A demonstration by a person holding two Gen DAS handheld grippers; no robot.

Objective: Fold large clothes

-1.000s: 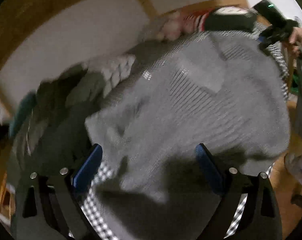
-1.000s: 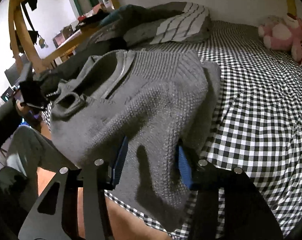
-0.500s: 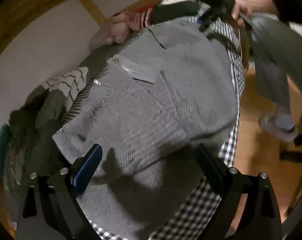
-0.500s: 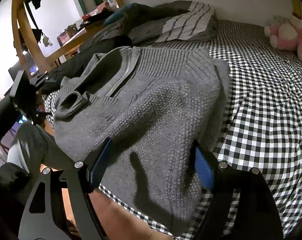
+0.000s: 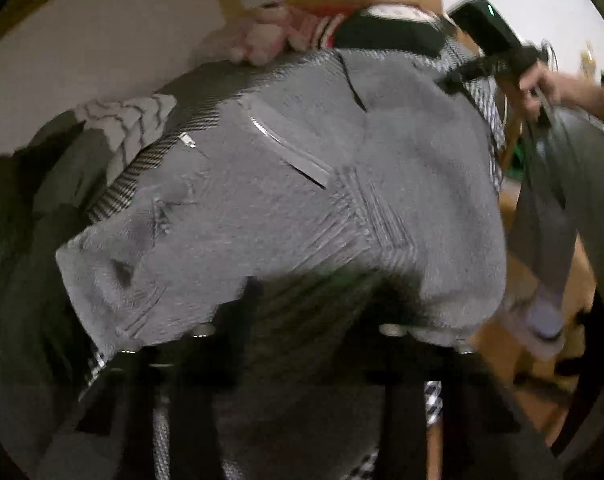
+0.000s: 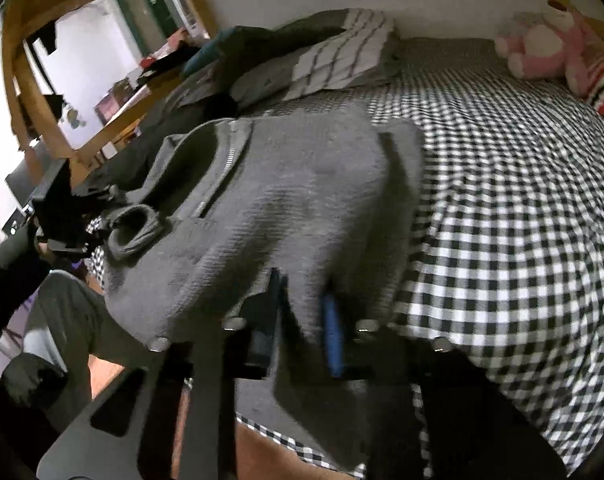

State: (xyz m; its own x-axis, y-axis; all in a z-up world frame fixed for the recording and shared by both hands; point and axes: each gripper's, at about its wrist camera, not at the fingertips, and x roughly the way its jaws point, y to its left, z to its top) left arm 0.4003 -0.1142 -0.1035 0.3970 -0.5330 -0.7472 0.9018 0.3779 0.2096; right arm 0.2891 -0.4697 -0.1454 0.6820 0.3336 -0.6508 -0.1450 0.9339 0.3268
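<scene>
**Both grippers closing on the near edge of the sweater**

Checked bedding (image 6: pixel 522 208) in black and white covers the bed, which fills the room between a pale wall and a wooden frame; a heap of dark and striped clothes (image 6: pixel 302 64) sits at one end, a pink soft toy (image 6: pixel 542 48) at the other; the person's grey trouser leg (image 5: pixel 574 184) stands on the wooden floor beside the bed. Spread on the bedding lies the grey knitted sweater (image 6: pixel 302 208), its zip collar (image 6: pixel 226 168) toward the clothes heap, its long axis running along the bed's near edge, which it overhangs toward the person.

Judged from the framing, each hand takes the stretch of edge nearest to it. The right gripper (image 6: pixel 302 316) is closing, its blue pads either side of a ridge of knit at the hem end, and the cloth looks pinched between them; the left gripper (image 5: pixel 314 308) is closing too, on the collar end near a rolled cuff (image 6: pixel 136 228); motion blur and shadow hide its pads, so whether they press the knit cannot be told. The sweater stretches away ahead of both grippers, across the bed; any fold would likely carry this near edge forward over it.
</scene>
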